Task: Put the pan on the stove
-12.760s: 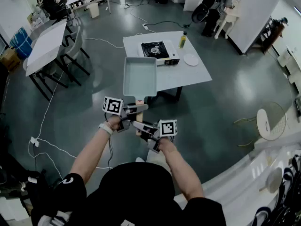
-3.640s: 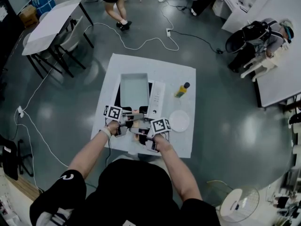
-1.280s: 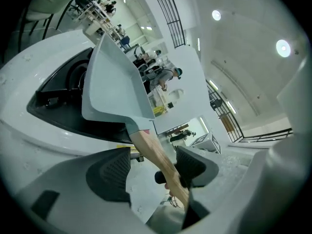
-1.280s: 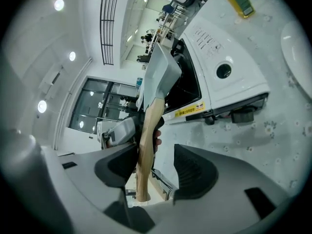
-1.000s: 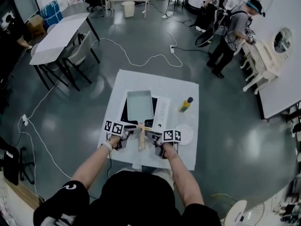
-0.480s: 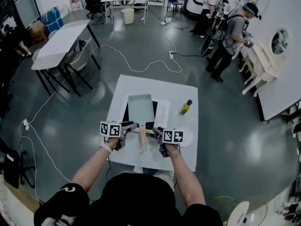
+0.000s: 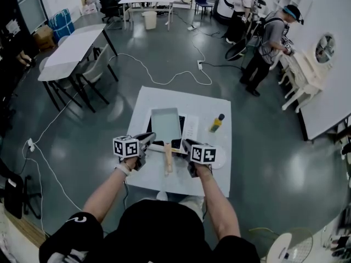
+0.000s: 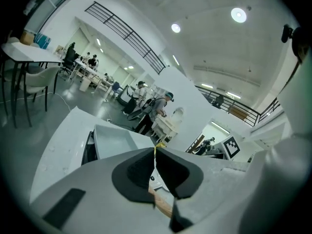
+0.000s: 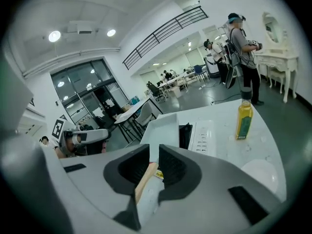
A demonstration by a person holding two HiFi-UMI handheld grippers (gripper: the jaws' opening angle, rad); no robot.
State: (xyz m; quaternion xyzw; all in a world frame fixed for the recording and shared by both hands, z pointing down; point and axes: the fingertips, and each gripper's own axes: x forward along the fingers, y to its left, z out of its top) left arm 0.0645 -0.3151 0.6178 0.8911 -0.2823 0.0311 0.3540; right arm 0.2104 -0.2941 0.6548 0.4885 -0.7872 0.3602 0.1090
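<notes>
Both hover over the desk point(image 7: 159, 100): left gripper point(image 7: 147, 139) pinched together, empty; right gripper point(image 7: 186, 144) narrow, jaws just closing with nothing between. Pan point(image 7: 165, 126) sits on the stove point(image 7: 190, 127), handle point(image 7: 168, 159) pointing near, between them

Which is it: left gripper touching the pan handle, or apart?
Apart. Head view shows a gap between the left gripper and the handle; jaws shut, empty.
</notes>
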